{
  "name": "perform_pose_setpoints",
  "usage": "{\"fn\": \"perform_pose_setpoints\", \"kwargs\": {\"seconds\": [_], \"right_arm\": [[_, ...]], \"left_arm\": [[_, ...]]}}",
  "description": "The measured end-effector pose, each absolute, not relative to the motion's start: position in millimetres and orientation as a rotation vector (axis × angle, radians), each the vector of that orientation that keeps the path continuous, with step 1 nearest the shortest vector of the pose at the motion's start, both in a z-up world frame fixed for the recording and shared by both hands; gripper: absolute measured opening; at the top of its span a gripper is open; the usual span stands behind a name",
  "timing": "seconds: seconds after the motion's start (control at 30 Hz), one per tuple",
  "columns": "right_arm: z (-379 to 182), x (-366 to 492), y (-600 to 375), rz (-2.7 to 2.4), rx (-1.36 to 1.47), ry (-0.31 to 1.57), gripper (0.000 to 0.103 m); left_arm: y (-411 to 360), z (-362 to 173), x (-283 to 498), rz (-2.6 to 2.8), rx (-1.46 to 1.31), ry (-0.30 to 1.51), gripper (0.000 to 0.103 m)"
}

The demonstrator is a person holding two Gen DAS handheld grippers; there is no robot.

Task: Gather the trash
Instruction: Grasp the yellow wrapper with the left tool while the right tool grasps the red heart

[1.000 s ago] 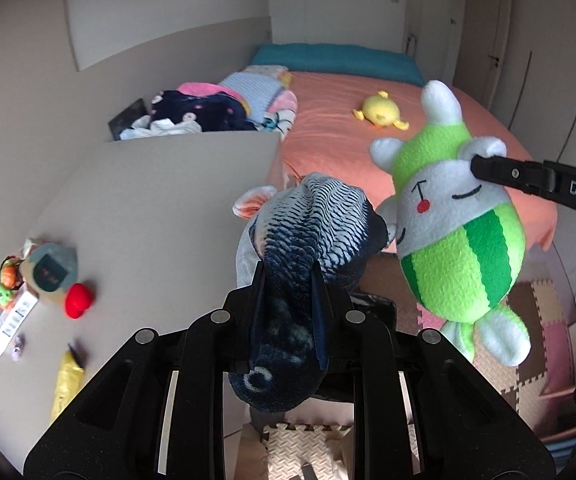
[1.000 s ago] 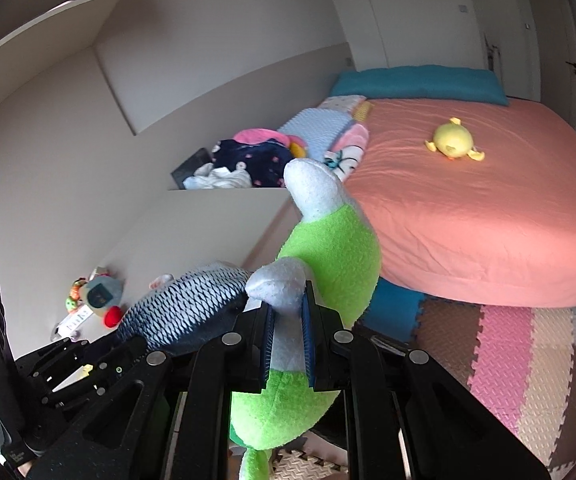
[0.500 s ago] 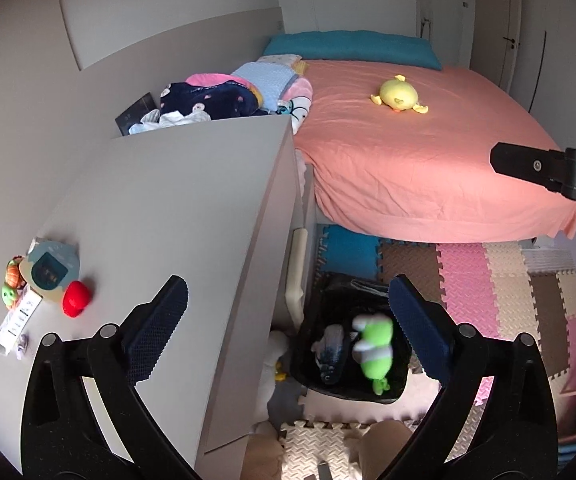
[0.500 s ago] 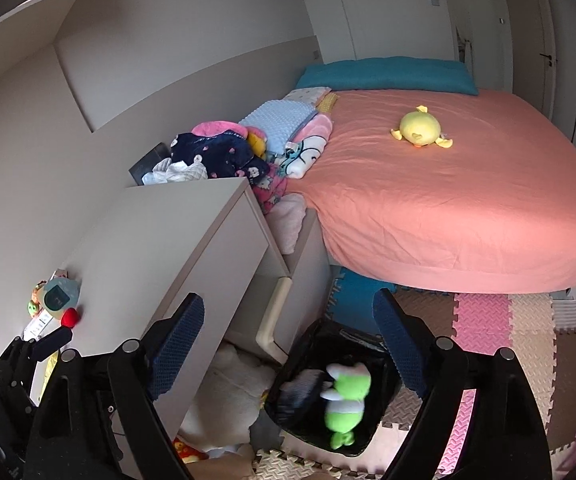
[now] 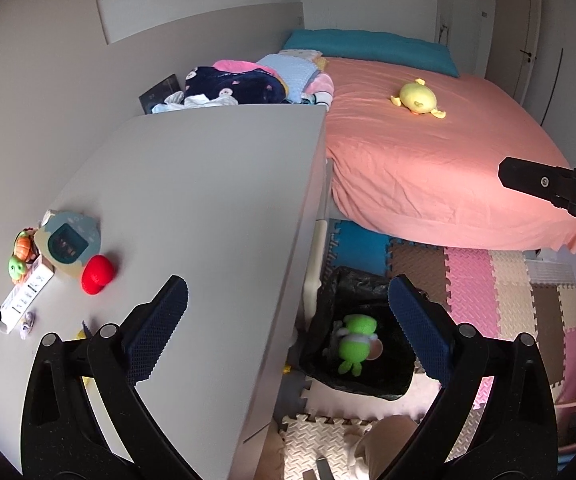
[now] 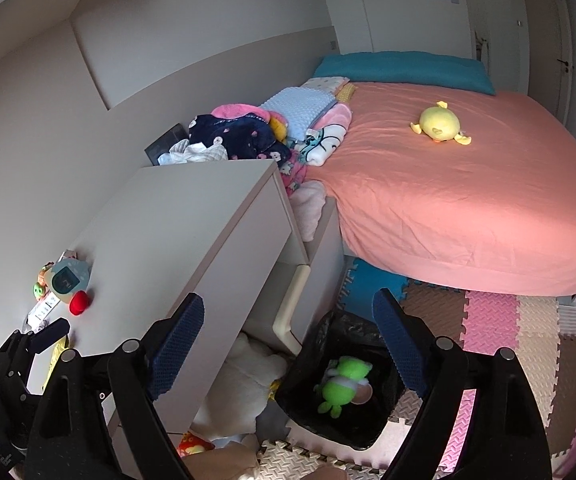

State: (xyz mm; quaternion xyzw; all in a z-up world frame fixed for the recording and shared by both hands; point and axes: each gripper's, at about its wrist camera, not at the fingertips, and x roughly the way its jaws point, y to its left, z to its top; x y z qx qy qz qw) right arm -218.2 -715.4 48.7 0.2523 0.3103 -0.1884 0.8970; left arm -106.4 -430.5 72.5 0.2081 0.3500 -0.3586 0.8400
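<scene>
Overhead, both tools hang above the floor beside the desk. Left gripper (image 5: pixel 288 328): fingers spread wide, nothing between the pads, aimed down past the desk (image 5: pixel 207 208) edge. Right gripper (image 6: pixel 288 340): likewise spread and empty, angled down over the bin (image 6: pixel 340 392). Bin: black-lined, standing on the foam floor mats (image 6: pixel 528 344), just beside the desk's front corner and near the bed (image 6: pixel 468 200) foot. Green plush toy (image 6: pixel 342 386): lying inside the bin (a darker item beneath it cannot be made out). Yellow plush (image 6: pixel 440 122): on the bed, well apart. Red toy (image 5: pixel 96 274) and small clutter: at the desk's left edge. Mats to the right of the bin lie open.
</scene>
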Motion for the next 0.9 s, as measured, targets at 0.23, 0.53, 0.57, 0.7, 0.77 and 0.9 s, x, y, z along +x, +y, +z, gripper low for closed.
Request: {"fn": "perform_pose_setpoints", "kwargs": {"seconds": [0.23,0.53,0.57,0.7,0.77,0.9], "right_arm": [[52.8,-196.9,-688.9,-0.337,0.502,0.658,0.087],[57.2,-156.9,-642.5,-0.249,0.456,0.689,0.088],[57.6,-153.1,-638.1,-0.242,0.453,0.692,0.088],[58.5,-136.9,-616.5,-0.203,0.428,0.711,0.088],[58.2,-129.4,-606.4,-0.188,0.417,0.719,0.088],[57.2,-113.5,-582.8,-0.156,0.397,0.735,0.088]], "left_arm": [[-394.6,76.4,-93.6,-0.712,0.433,0.731,0.097],[-335.7,77.8,-62.9,-0.614,0.399,0.749,0.097],[-328.1,77.1,-59.8,-0.602,0.395,0.753,0.097],[-302.5,73.8,-49.3,-0.562,0.385,0.769,0.097],[-289.9,70.6,-44.1,-0.541,0.383,0.773,0.097],[-265.7,59.1,-31.9,-0.509,0.380,0.785,0.097]]}}
